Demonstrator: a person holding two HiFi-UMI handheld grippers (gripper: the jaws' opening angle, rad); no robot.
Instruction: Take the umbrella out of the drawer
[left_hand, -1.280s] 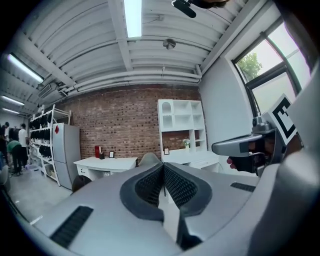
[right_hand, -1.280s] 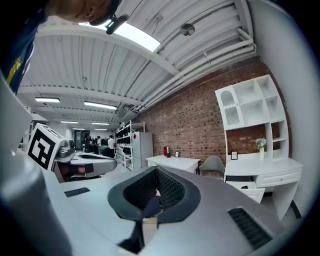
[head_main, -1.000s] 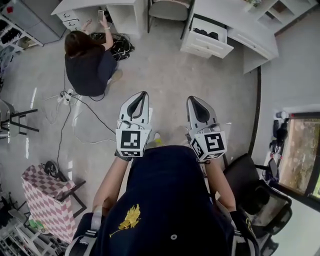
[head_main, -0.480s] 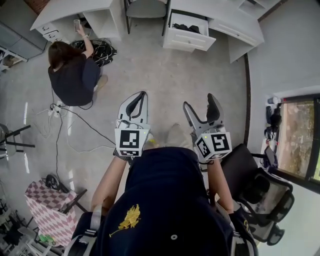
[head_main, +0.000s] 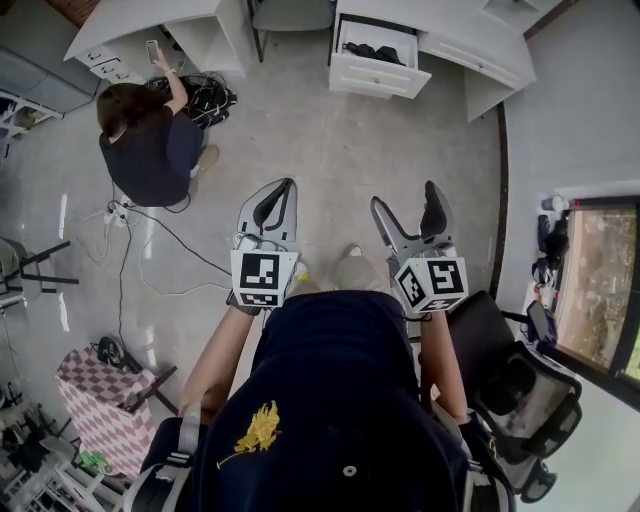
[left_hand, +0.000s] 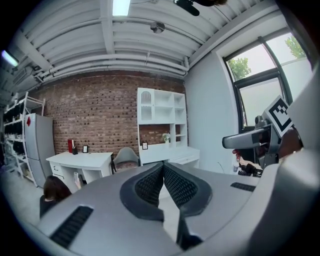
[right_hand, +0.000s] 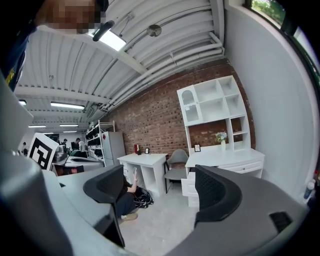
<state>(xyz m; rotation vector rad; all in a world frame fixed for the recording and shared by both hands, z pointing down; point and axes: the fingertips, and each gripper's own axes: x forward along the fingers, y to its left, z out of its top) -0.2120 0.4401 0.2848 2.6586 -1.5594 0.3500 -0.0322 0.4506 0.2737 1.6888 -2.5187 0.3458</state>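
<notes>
An open white drawer (head_main: 372, 72) juts from the white desk (head_main: 470, 55) at the far side of the floor, well ahead of both grippers. Dark things (head_main: 374, 50) lie in it; too small to tell an umbrella among them. My left gripper (head_main: 277, 200) is shut with nothing in it, its pads meeting in the left gripper view (left_hand: 162, 169). My right gripper (head_main: 407, 203) is open; its jaws have just been opening, and only bare floor shows between them. In the right gripper view (right_hand: 160, 192) the drawer (right_hand: 189, 186) shows ahead, under the desk top.
A person (head_main: 150, 140) crouches at the far left by a second white desk (head_main: 135, 25), with cables (head_main: 160, 250) trailing over the floor. A grey chair (head_main: 290, 15) stands between the desks. A black office chair (head_main: 520, 390) is close on my right, a checked stool (head_main: 95, 395) at left.
The right gripper's jaws have gone from shut to wide apart. Both grippers have been carried across the floor, and the desk and drawer have shifted leftward and up in the head view.
</notes>
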